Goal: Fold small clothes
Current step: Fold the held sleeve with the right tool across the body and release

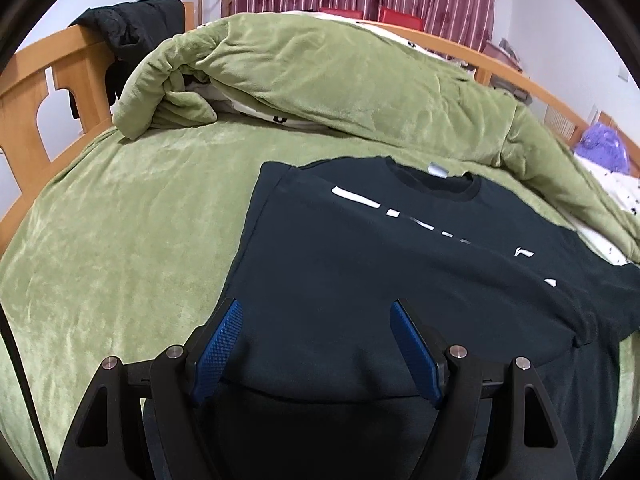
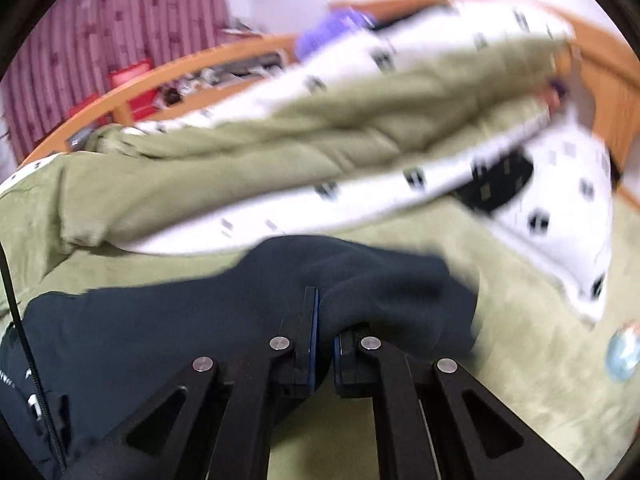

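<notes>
A black T-shirt (image 1: 360, 248) with white print lies on the green bed cover, collar away from me, its left side folded in. My left gripper (image 1: 316, 312) is open, its blue pads (image 1: 224, 344) spread above the shirt's lower part, holding nothing. In the right wrist view, which is blurred by motion, my right gripper (image 2: 325, 320) is shut on a bunched fold of the black T-shirt (image 2: 380, 292) and lifts it off the cover.
A rumpled green quilt (image 1: 320, 80) with a white patterned underside (image 2: 360, 196) is heaped at the far side of the bed. The wooden bed frame (image 1: 36, 92) runs around, with a black garment (image 1: 128, 28) over it. Green cover (image 1: 120, 240) lies left of the shirt.
</notes>
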{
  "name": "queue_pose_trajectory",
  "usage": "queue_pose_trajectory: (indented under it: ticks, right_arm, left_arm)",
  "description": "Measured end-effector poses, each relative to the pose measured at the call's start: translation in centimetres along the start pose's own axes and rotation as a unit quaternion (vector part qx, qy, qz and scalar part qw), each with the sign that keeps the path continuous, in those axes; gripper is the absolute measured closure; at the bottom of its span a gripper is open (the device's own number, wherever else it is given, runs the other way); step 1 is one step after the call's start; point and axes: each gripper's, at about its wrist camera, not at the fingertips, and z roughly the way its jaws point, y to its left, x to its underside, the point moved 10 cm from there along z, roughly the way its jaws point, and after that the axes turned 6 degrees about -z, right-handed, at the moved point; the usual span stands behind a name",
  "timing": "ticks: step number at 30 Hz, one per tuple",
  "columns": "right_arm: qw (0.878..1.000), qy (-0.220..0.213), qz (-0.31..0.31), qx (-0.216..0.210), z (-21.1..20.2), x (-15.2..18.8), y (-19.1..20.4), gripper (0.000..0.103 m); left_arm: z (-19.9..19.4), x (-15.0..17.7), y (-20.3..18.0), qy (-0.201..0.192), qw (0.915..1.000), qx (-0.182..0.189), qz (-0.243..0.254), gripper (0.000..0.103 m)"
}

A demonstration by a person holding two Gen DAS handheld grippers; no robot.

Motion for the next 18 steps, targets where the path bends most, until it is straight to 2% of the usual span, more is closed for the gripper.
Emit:
queue_pose_trajectory:
  ticks: [4, 8, 13, 18]
  right_arm:
    - [0.997, -0.048, -0.057, -0.021, -6.2, -3.6, 5.7, 0.097]
    - [0.988, -0.089, -0.103, -0.071, -12.7, -4.9, 13.7, 0.097]
    - [0.975, -0.103, -0.149, -0.127, -18.3, -3.8, 24.5, 0.097]
    - [0.965, -0.080, -0.168, -0.183, -19.8, 0.1, 34.4, 0.098]
  left_arm:
    - [-0.7, -0.5, 0.7, -0.002, 0.9999, 0.007, -0.011, 0.028]
    - [-1.5, -1.0, 2.4, -0.001, 0.9993, 0.010, -0.036, 0.028]
    - [-2.5, -1.7, 5.0, -0.014, 0.9990, -0.007, -0.041, 0.028]
    - [-3.0, -1.9, 6.6, -0.009, 0.9976, 0.018, -0.067, 0.028]
